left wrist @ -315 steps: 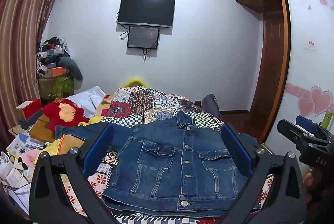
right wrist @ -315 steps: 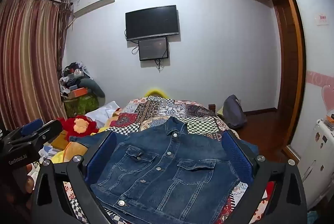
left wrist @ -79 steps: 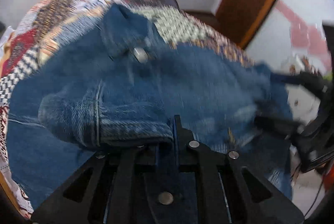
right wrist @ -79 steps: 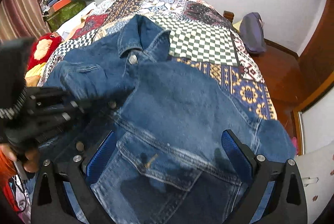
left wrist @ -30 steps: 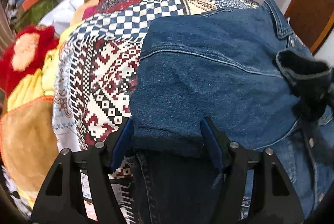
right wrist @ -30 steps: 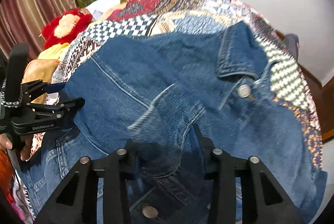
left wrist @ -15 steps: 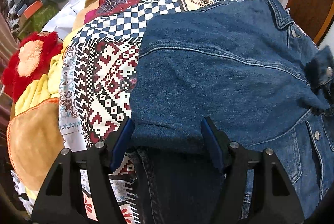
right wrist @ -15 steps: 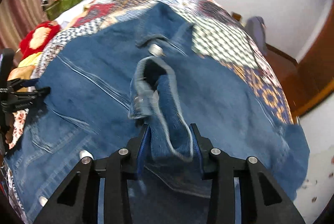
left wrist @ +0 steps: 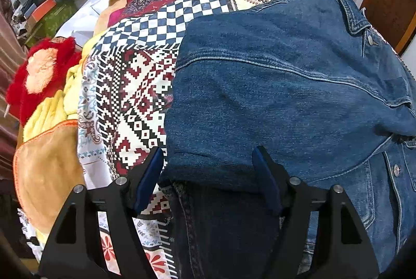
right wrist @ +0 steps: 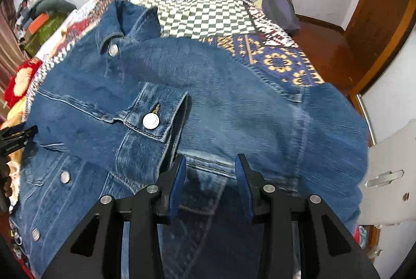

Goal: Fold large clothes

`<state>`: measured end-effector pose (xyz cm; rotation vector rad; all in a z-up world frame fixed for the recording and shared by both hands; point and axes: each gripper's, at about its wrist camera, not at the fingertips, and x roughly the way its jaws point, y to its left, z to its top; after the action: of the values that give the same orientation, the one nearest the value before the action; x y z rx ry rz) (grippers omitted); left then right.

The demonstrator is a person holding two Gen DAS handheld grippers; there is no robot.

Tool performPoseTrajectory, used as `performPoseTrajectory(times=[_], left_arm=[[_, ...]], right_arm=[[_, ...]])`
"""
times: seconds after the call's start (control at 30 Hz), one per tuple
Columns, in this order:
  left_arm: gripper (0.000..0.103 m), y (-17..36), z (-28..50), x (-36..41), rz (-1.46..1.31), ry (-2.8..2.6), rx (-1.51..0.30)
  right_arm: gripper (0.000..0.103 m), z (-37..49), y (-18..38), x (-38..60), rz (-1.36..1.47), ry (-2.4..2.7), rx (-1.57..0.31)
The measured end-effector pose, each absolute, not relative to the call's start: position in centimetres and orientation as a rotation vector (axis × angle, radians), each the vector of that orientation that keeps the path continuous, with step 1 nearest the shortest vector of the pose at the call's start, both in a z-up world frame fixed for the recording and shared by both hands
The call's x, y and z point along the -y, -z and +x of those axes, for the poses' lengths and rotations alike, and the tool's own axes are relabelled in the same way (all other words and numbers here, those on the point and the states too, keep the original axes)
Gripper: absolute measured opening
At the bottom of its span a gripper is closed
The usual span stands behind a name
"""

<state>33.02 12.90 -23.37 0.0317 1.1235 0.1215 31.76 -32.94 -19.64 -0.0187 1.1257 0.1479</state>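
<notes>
A blue denim jacket [left wrist: 286, 96] lies front up on the patterned bedspread [left wrist: 135, 96]. Its left side is folded in over the chest. My left gripper [left wrist: 208, 169] points down over that folded edge near the hem. Its jaws are opening, and the thick denim fold lies between them without being pressed. In the right wrist view, the other sleeve is laid across the jacket [right wrist: 247, 102], its buttoned cuff [right wrist: 156, 112] flat on the chest. From the cuff the sleeve runs into the narrow gap of my right gripper [right wrist: 209, 175], which is shut on it.
A red plush toy [left wrist: 39, 70] and yellow and orange blankets [left wrist: 46, 175] crowd the bed's left side. Boxes and clothes are piled at the far left [left wrist: 46, 5]. A grey backpack [right wrist: 280, 8] sits on the wooden floor on the right, near a wardrobe [right wrist: 384, 18].
My right gripper has swung to the right with the sleeve. The cuff, standing up half a second ago, now lies flat on the chest. The left gripper stayed in place.
</notes>
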Motion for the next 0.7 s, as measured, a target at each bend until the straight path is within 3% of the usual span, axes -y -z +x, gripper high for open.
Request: performPoseTrajectory(times=[0.3, 0.5, 0.7], left_arm=[[0.07, 17.9, 33.6, -6.1, 0.129, -0.016, -1.056], [0.07, 16.7, 35.4, 1.0, 0.178, 0.123, -1.041], [0.07, 19.2, 38.2, 7.1, 0.165, 0.252, -1.136]], right_arm=[[0.036, 28.6, 15.1, 38.0, -0.043, -0.09, -1.032], [0.036, 28.6, 20.1, 40.8, -0.155, 0.014, -1.157], [0.037, 27.6, 21.0, 40.0, -0.287, 0.037, -1.117]])
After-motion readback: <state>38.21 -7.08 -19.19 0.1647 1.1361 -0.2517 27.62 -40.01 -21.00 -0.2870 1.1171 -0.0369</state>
